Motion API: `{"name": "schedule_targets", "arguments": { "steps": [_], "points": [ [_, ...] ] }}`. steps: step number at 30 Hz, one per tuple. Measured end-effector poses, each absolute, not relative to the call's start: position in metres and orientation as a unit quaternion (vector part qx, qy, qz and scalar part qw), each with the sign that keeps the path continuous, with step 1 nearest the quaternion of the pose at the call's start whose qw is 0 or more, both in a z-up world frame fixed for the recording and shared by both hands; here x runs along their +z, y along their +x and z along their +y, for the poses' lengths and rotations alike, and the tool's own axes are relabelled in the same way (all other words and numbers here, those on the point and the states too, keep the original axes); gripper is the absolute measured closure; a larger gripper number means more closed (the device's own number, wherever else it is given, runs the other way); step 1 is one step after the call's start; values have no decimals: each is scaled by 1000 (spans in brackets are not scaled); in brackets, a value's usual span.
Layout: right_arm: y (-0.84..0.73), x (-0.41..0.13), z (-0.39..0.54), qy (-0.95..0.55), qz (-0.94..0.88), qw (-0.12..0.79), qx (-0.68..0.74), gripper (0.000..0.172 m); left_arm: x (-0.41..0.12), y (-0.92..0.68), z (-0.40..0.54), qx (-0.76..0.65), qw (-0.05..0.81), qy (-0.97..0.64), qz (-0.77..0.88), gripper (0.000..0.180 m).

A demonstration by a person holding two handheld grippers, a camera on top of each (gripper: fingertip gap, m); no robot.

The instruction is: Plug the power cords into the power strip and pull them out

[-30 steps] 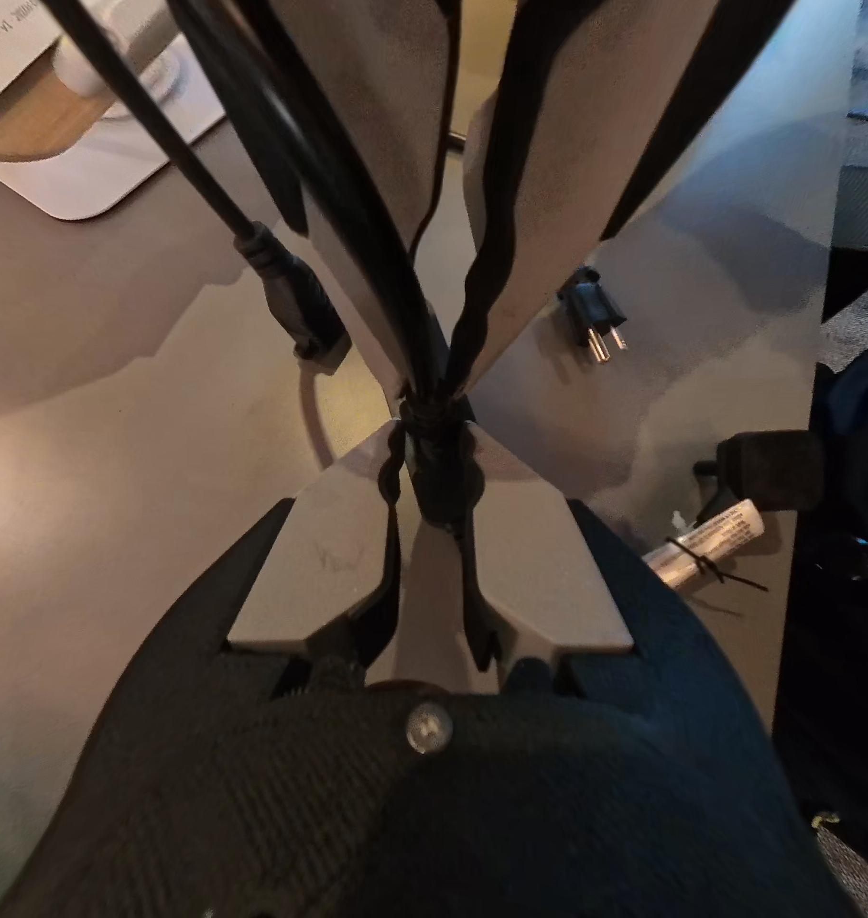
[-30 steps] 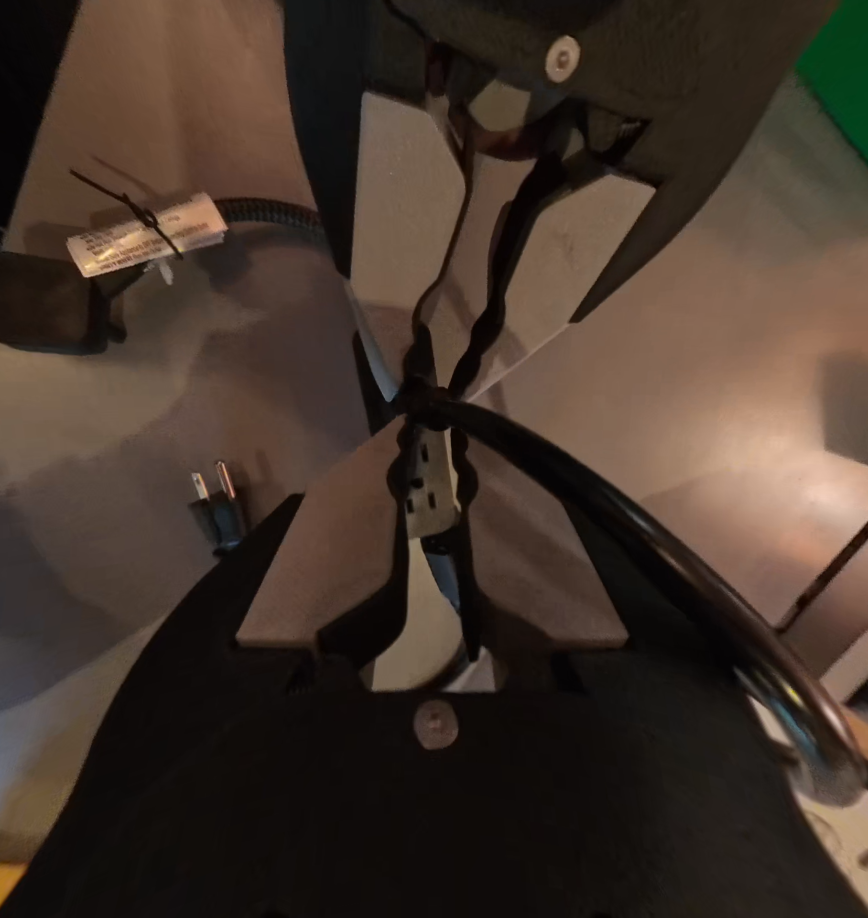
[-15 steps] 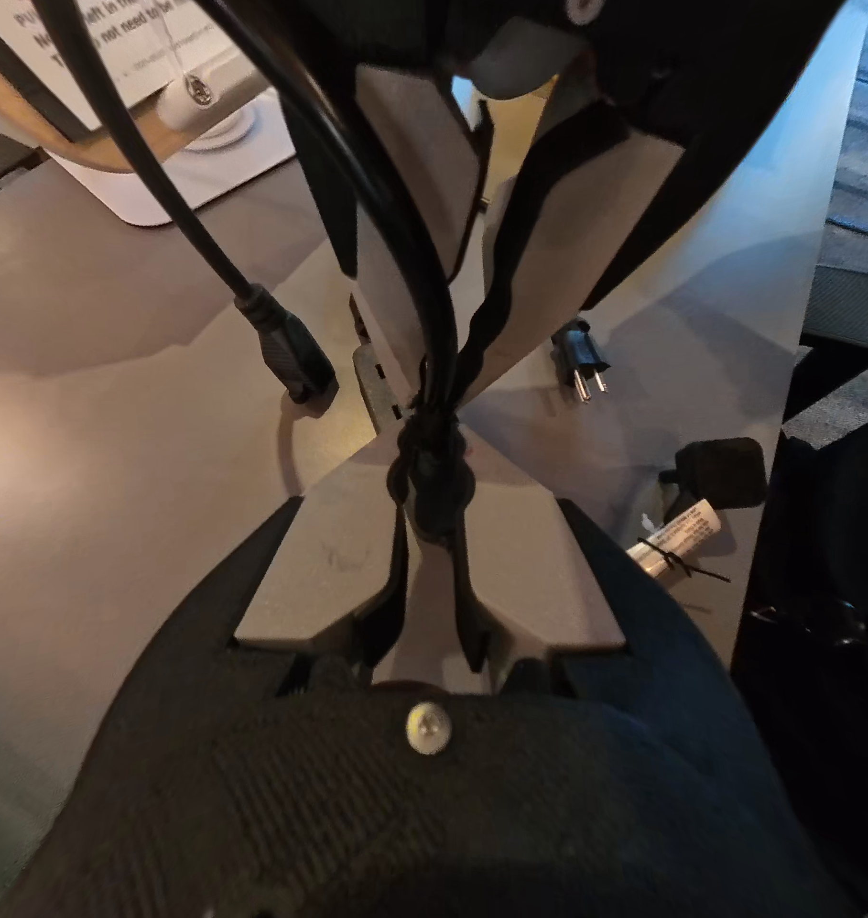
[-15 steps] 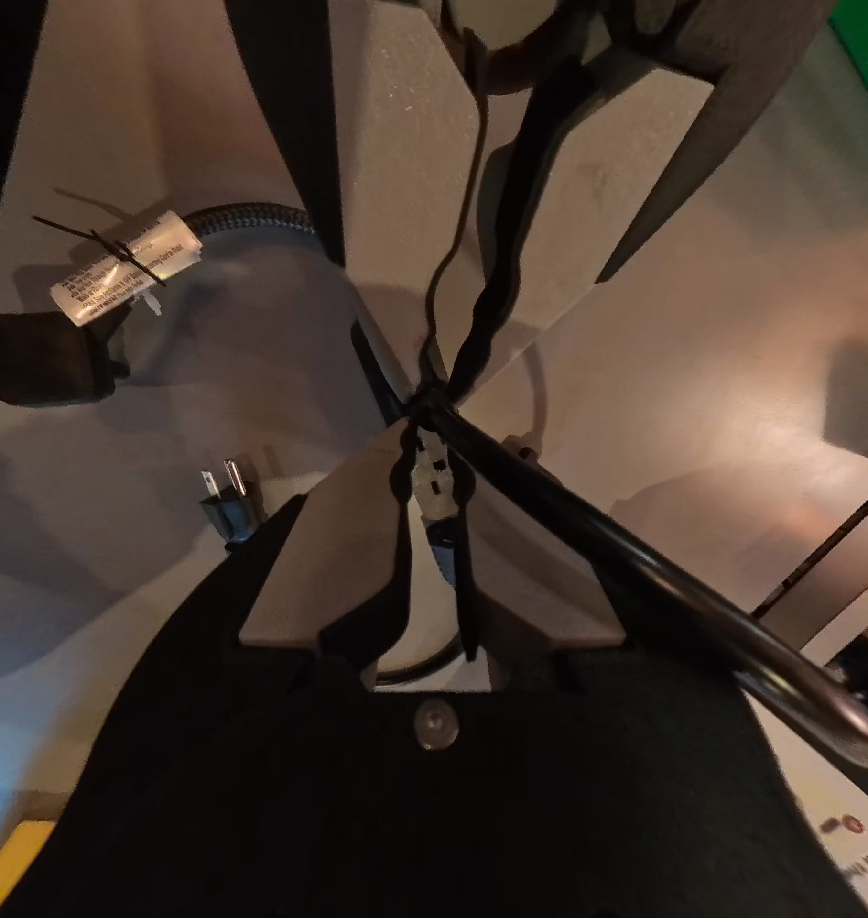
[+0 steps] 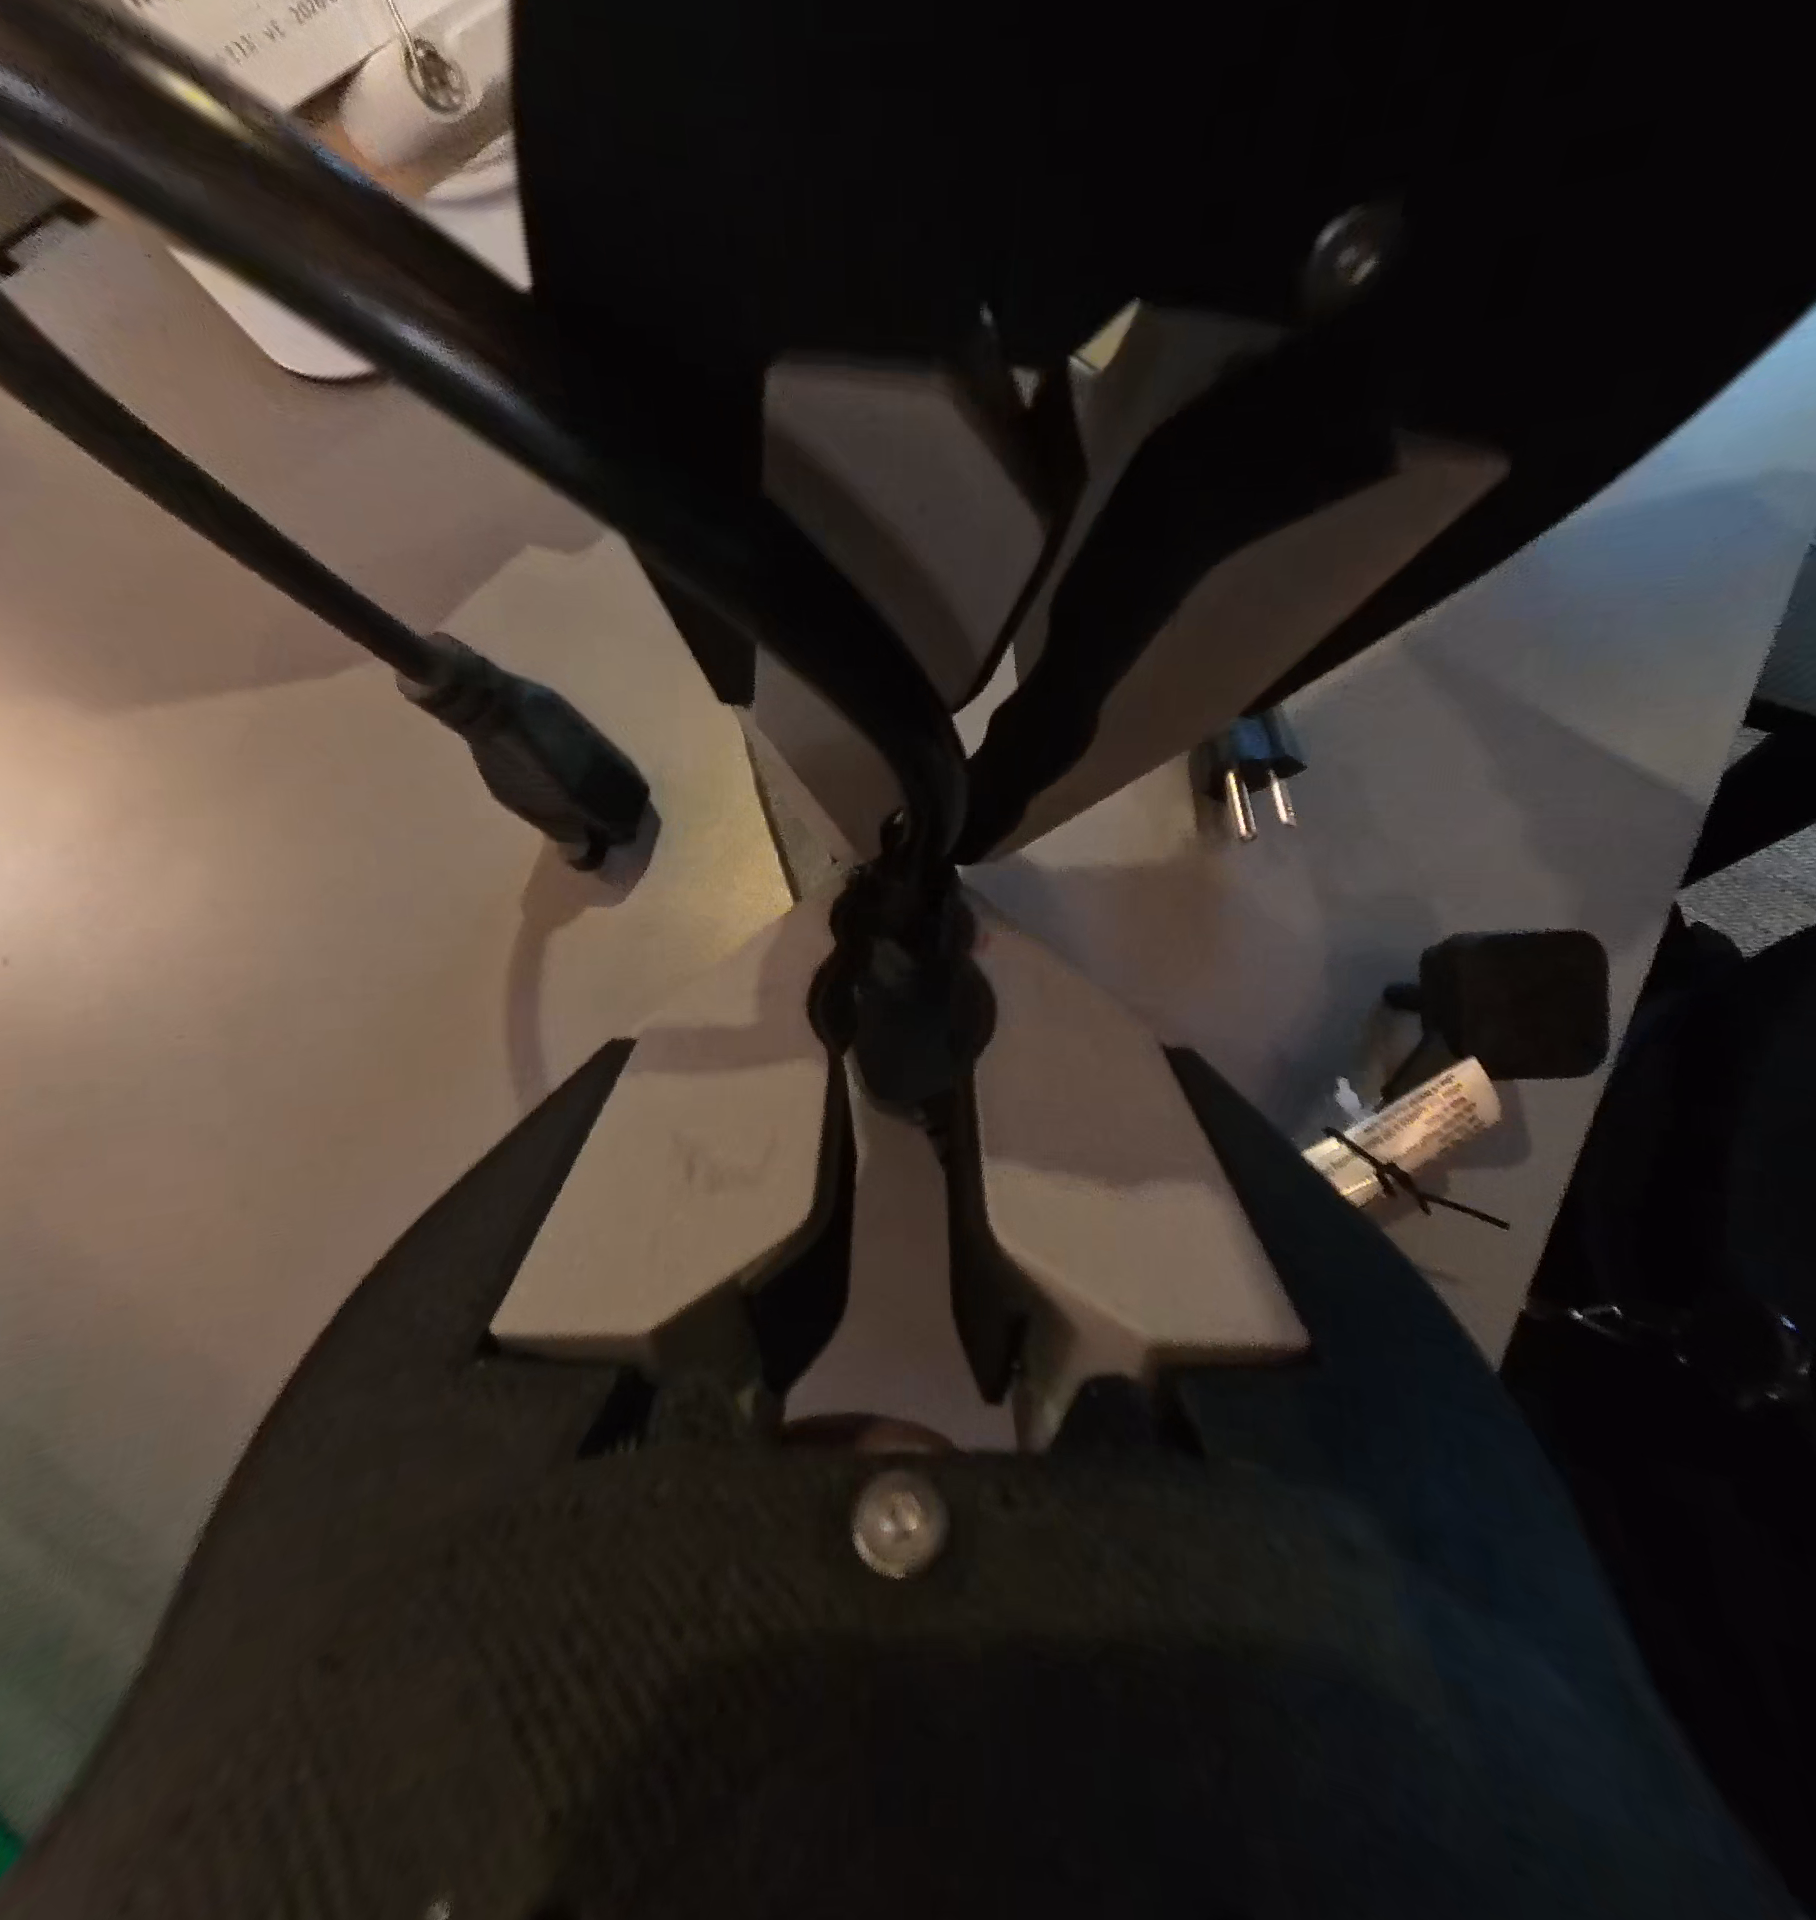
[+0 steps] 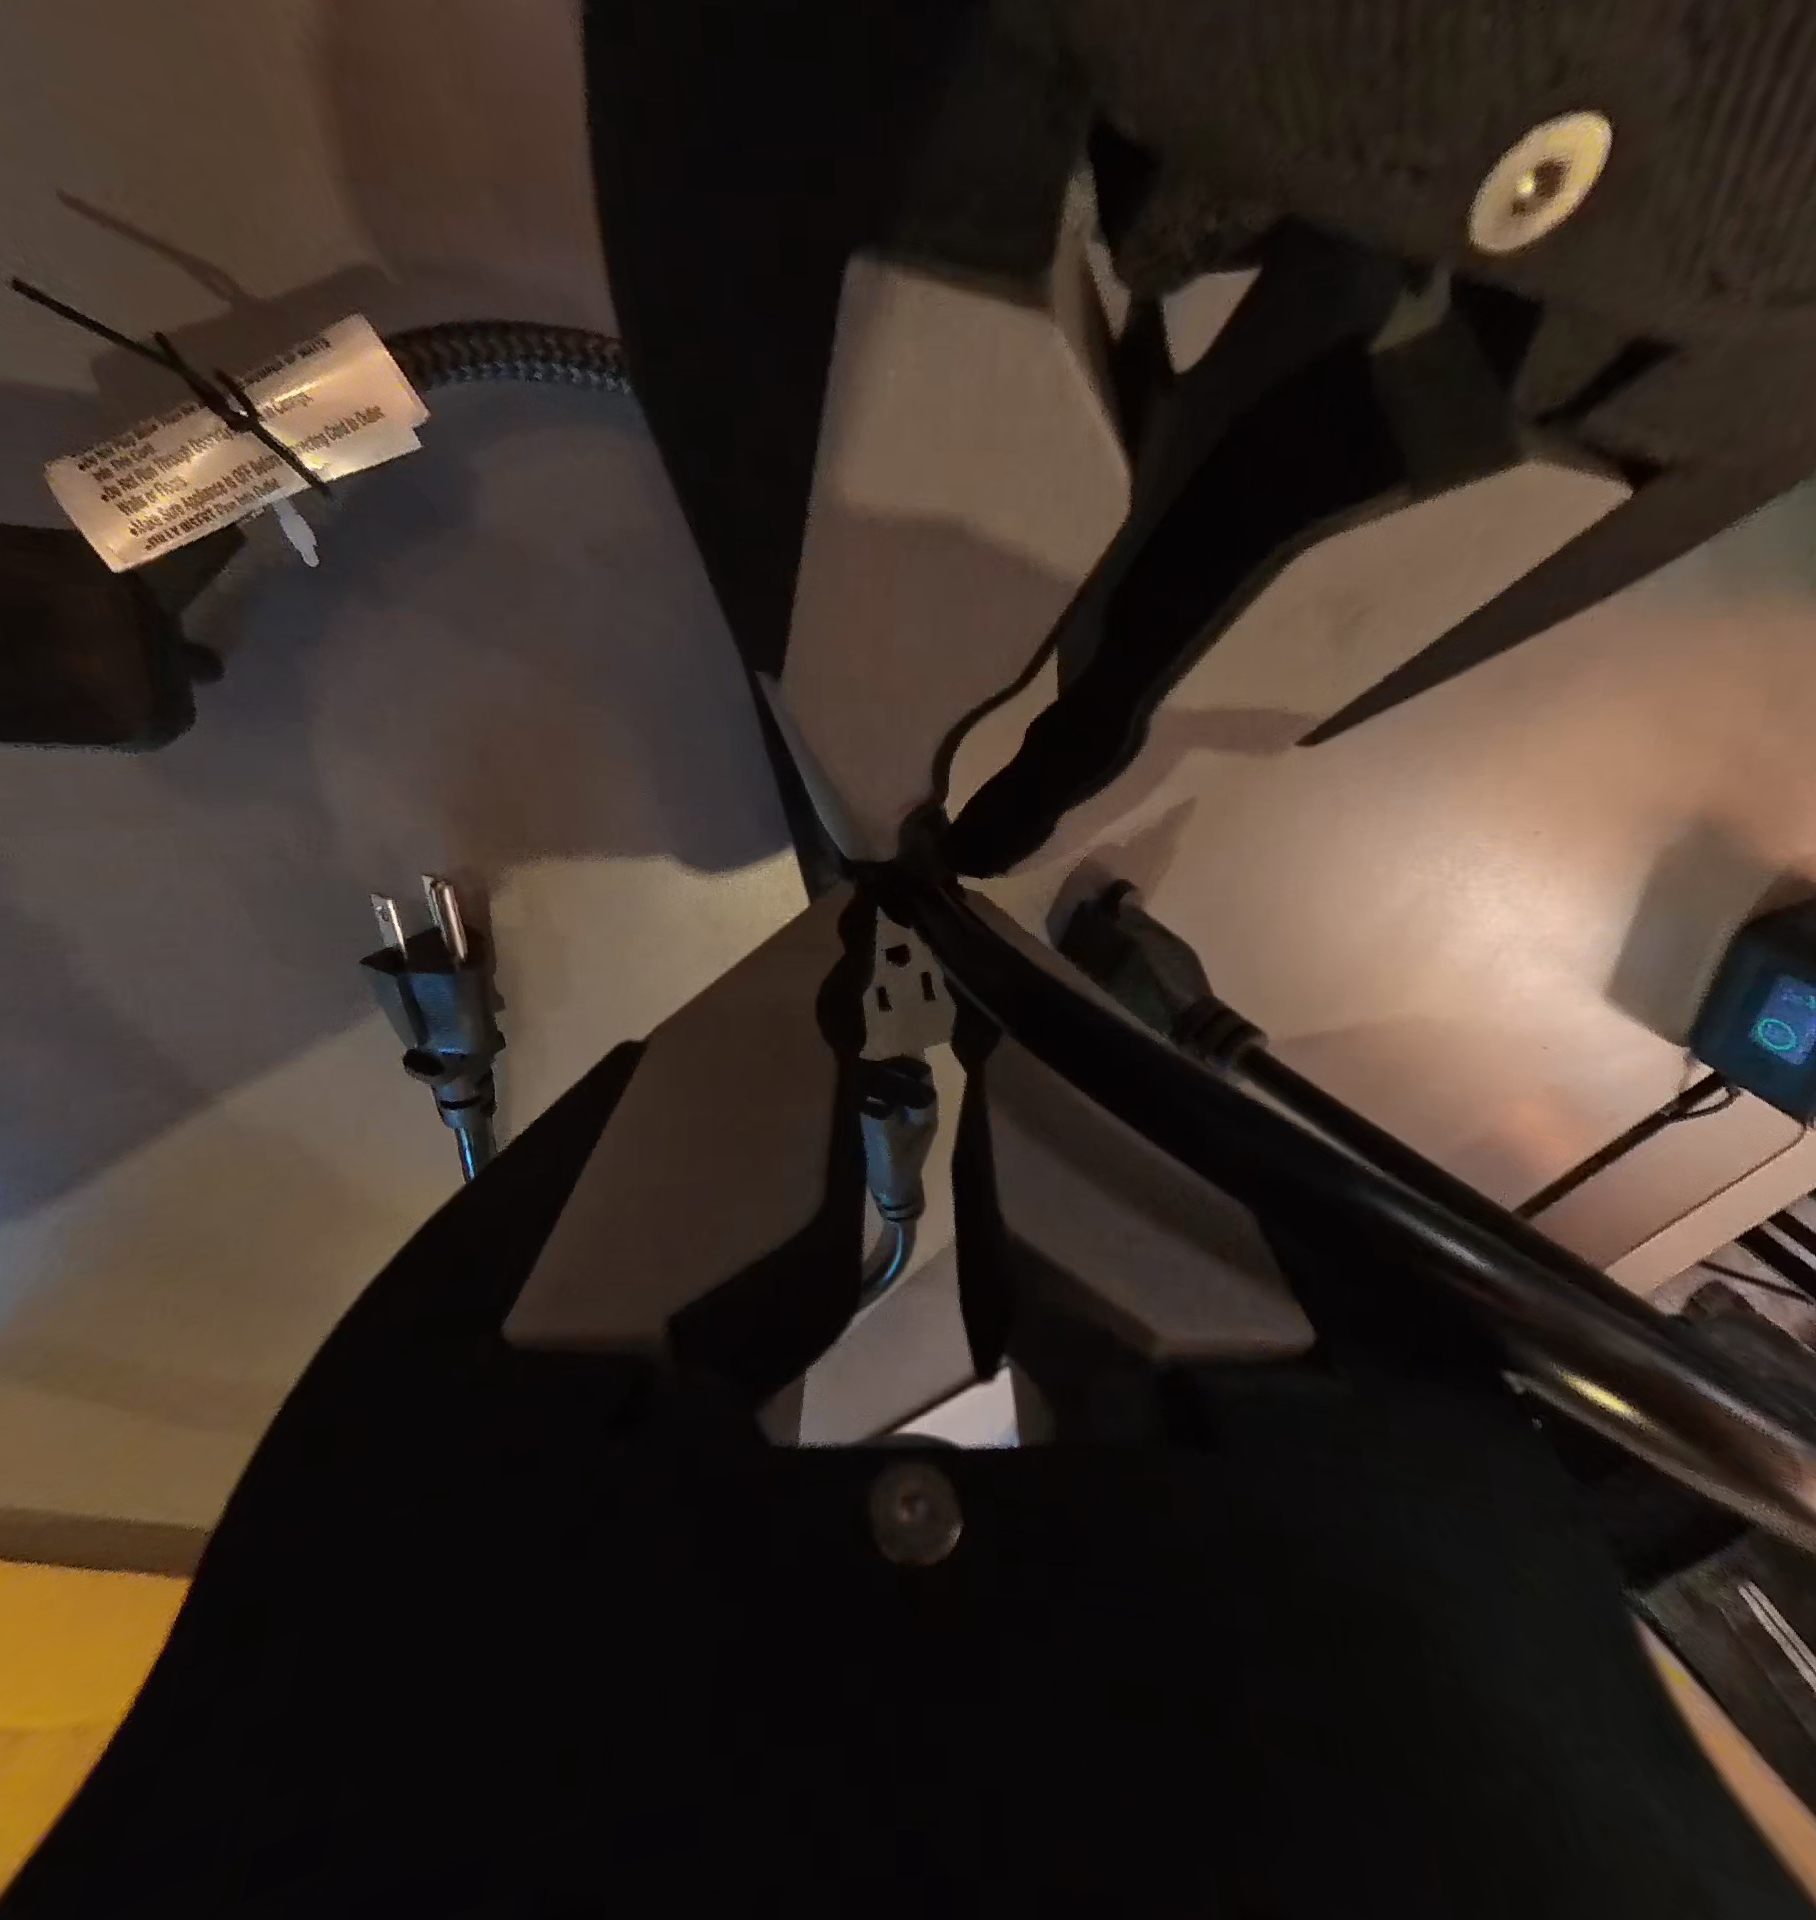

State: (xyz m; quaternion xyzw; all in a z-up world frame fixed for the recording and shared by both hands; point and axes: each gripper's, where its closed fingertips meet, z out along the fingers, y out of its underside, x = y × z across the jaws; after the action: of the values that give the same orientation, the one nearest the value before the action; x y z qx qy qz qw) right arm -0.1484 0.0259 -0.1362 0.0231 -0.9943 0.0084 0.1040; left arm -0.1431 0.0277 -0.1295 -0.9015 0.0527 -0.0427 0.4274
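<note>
My two grippers meet tip to tip over a pale power strip (image 6: 899,987), whose slotted outlet shows between the right gripper's fingers. The strip also shows as a sliver in the left wrist view (image 5: 795,836). My left gripper (image 5: 899,935) is shut on the thick black end of a black power cord (image 5: 899,1023). My right gripper (image 6: 899,914) is shut on the same cord (image 6: 1247,1132) at its very tips. From there the cord runs back over its right finger. In the left wrist view the cord (image 5: 384,343) arcs off to the upper left.
A second black plug (image 5: 561,769) (image 6: 1143,966) stands beside the strip. A loose pronged plug (image 5: 1257,769) (image 6: 431,977) lies on the grey table. A black adapter block (image 5: 1517,1003) has a white tag (image 6: 239,447). A small device with a lit screen (image 6: 1787,1029) is at the right. A white base (image 5: 312,332) is at the far left. The grippers are tip to tip, or close to it.
My left jaws closed in on the black cord end. My right jaws tightened a little on the cord. The two grippers tilted so that each shows more of the other's body.
</note>
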Motion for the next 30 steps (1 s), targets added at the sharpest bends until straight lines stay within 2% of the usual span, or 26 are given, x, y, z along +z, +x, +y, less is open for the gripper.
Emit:
{"name": "schedule_targets", "arguments": {
  "steps": [11,12,14,18,25,28,30],
  "points": [
    [-150,-139,25,47,-993,105,10,164,-131,-143,30,-35,418,-905,67,171],
    [-149,-143,22,50,-993,104,19,168,-132,-142,32,-37,418,-905,70,175],
    [-150,-146,27,59,-992,112,6,164,-139,-143,32,-28,406,-910,73,171],
    [-149,-145,26,38,-992,106,56,166,-138,-143,32,-40,426,-900,79,171],
    [-149,-144,29,34,-994,99,32,162,-137,-145,31,-46,435,-897,61,170],
    [-151,-142,27,-4,-990,121,71,160,-135,-147,28,-43,442,-895,50,170],
    [-144,-141,26,-38,-985,113,122,168,-134,-142,18,-60,448,-891,44,169]
  ]
}}
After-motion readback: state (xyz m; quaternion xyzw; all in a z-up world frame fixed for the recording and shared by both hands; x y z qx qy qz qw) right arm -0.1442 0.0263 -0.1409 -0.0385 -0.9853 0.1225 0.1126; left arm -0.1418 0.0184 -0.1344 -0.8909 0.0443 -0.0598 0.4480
